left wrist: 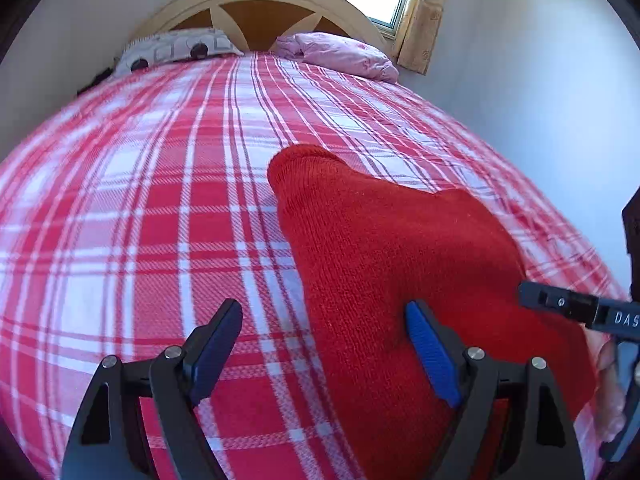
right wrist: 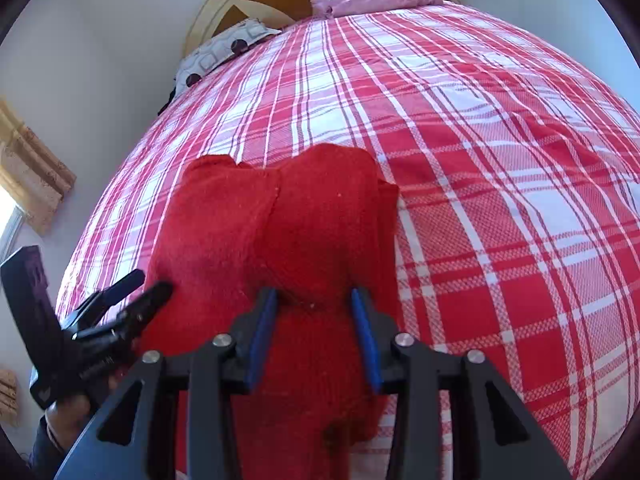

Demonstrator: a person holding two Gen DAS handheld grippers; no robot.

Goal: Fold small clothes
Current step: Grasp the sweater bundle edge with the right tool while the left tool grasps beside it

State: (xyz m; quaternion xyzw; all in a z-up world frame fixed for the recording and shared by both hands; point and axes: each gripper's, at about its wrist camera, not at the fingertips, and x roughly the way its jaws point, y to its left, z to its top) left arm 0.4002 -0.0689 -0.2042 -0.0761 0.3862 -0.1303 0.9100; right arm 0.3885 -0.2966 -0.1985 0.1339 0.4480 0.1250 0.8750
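On the near part of the bed (left wrist: 120, 208), over its red-and-white plaid cover, lies the red knitted garment (left wrist: 392, 248), folded into a thick bundle with its rounded end pointing toward the far headboard (left wrist: 256, 4). Your left tool (left wrist: 324, 356) tilts down toward the bed at the garment's left edge, its jaws spread wide: the right blue pad (left wrist: 430, 354) sits at the knit's edge, the left pad over bare plaid, so nothing is pinched. Your right tool (right wrist: 314, 340) also angles downward, held above the garment's near end; its jaws stand partly apart, with a ridge of red knit rising between the blue pads (right wrist: 260, 340). Whether those pads press on the cloth cannot be told from this angle. In the right wrist view your left hand (right wrist: 68, 412) shows at the low left, wrapped round its handle. Two pillows, one patterned (left wrist: 176, 50) and one pink (left wrist: 340, 56), rest against the headboard, well apart from the garment.
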